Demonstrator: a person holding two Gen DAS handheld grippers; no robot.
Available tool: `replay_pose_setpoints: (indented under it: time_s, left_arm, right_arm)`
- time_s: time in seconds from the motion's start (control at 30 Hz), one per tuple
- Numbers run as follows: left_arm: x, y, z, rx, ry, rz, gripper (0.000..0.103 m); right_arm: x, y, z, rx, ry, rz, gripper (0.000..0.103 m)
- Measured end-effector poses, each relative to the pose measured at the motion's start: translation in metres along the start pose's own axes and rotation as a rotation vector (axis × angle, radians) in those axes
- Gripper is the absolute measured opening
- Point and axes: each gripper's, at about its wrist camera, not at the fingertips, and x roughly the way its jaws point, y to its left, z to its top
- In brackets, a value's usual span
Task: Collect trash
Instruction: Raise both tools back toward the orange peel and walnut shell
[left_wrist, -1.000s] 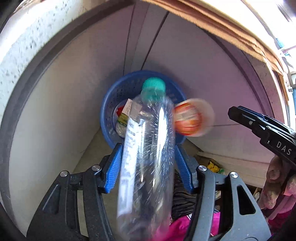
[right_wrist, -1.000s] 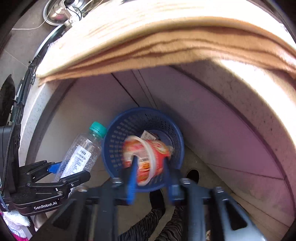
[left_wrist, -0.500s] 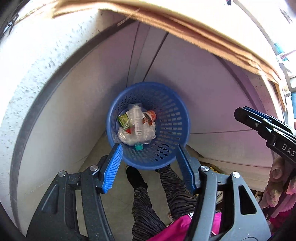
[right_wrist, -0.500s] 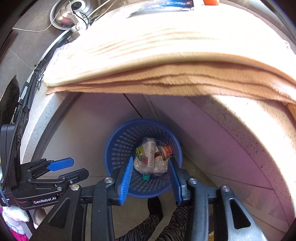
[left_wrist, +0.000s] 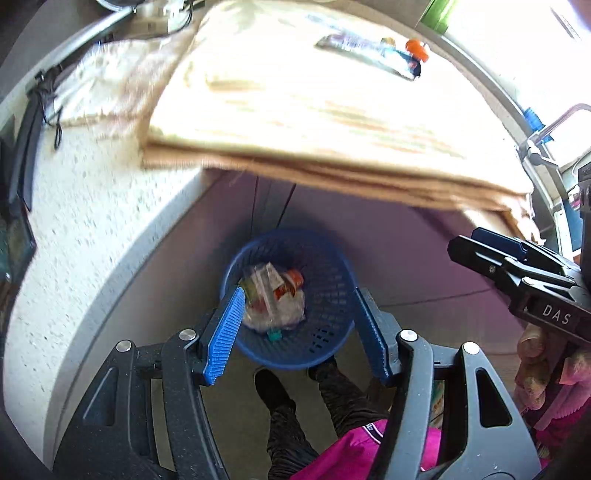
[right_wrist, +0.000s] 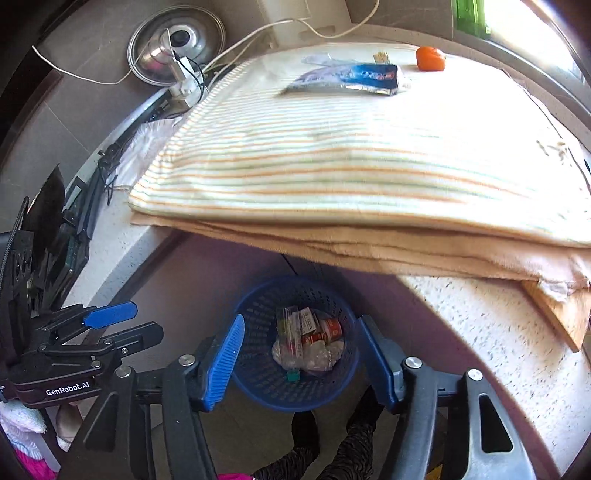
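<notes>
A blue mesh basket (left_wrist: 325, 332) (right_wrist: 258, 384) stands on the floor under the counter. It holds a clear plastic bottle with a green cap (left_wrist: 267, 299) (right_wrist: 290, 343), a red cup (left_wrist: 288, 284) (right_wrist: 325, 332) and crumpled wrappers. My left gripper (left_wrist: 295, 332) is open and empty, high above the basket. My right gripper (right_wrist: 301, 358) is open and empty too. On the striped cloth (right_wrist: 332, 155) lie a blue foil wrapper (right_wrist: 351, 79) (left_wrist: 373, 59) and an orange piece (right_wrist: 430, 59) (left_wrist: 417, 50).
The speckled counter (left_wrist: 74, 221) (right_wrist: 498, 332) overhangs the basket. A metal lid (right_wrist: 177, 44), a white cable and a plug lie at the back left. The person's legs and feet (left_wrist: 295, 398) stand just before the basket.
The bottle left my left gripper and the red cup left my right gripper; both now lie in the basket. Both grippers have risen, bringing the countertop into view.
</notes>
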Motion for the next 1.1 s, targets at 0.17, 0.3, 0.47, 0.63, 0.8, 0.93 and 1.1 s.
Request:
replay_pose_setpoints:
  time_s: [0.17, 0.3, 0.47, 0.63, 0.8, 0.93, 1.1]
  left_arm:
    - [-0.02, -0.013, 0.022, 0.022, -0.064, -0.004, 0.062]
    - [-0.026, -0.019, 0.04, 0.026, -0.088, -0.022, 0.066]
    - [-0.029, -0.03, 0.06, 0.003, -0.124, -0.033, 0.072]
    - [-0.02, -0.039, 0.082, -0.013, -0.133, -0.02, 0.072]
    - [-0.01, -0.049, 0.108, -0.044, -0.133, -0.027, 0.072]
    - [0.0, -0.06, 0.132, -0.064, -0.128, -0.034, 0.072]
    - [0.011, -0.069, 0.166, -0.08, -0.136, -0.039, 0.073]
  right_arm:
    - [-0.025, -0.003, 0.018, -0.014, -0.066, -0.002, 0.079]
    - [-0.043, -0.014, 0.036, -0.012, -0.121, -0.009, 0.087]
    - [-0.061, -0.035, 0.056, 0.002, -0.194, -0.016, 0.092]
    - [-0.075, -0.058, 0.078, -0.013, -0.274, -0.06, 0.103]
    - [-0.079, -0.088, 0.105, 0.0, -0.306, -0.089, 0.103]
    - [-0.081, -0.113, 0.128, 0.026, -0.326, -0.109, 0.103]
    - [-0.081, -0.139, 0.159, 0.035, -0.337, -0.134, 0.103]
